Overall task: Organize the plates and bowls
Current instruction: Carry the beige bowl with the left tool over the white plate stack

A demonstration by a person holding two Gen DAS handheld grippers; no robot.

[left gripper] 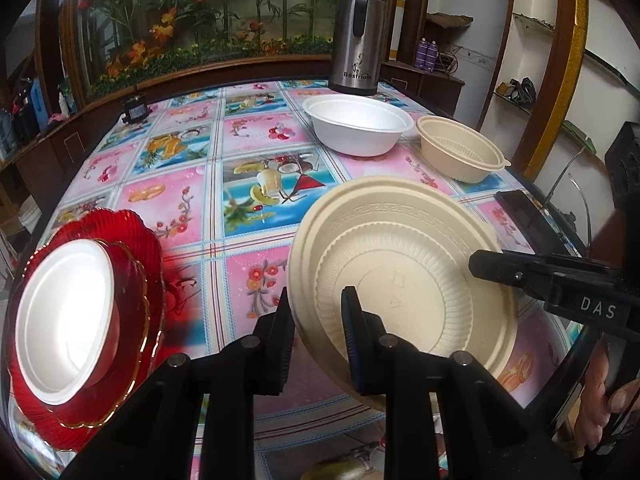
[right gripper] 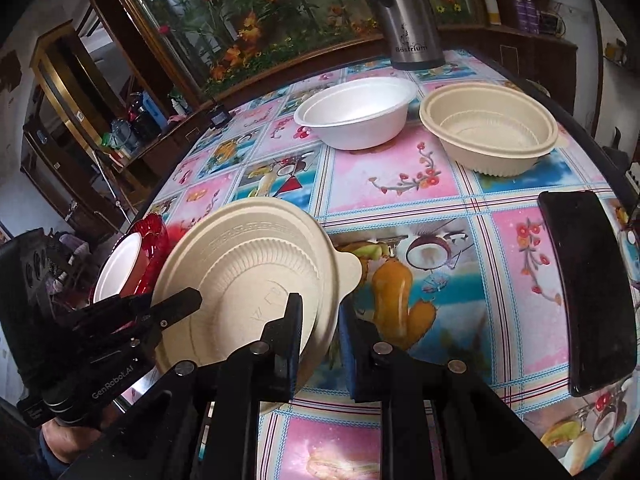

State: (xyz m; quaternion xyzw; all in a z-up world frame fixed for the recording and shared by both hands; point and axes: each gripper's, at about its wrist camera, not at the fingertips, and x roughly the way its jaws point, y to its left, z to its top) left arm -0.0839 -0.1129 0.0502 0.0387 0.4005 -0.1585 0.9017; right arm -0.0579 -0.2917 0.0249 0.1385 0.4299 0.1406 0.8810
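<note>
Both grippers are pinching one beige plate (left gripper: 400,280) by opposite edges: the left gripper (left gripper: 316,340) is clamped on its near-left rim, the right gripper (right gripper: 320,340) on its near-right rim beside the small tab. The plate is tilting, hollow face toward the cameras, raised above the table (left gripper: 248,208). The stack of red plates (left gripper: 136,248) with a white plate (left gripper: 68,320) on top is lying just to its left, nearer the left hand, so the plate would probably be travelling leftward. Being round, it has no long axis; its tab is pointing right.
</note>
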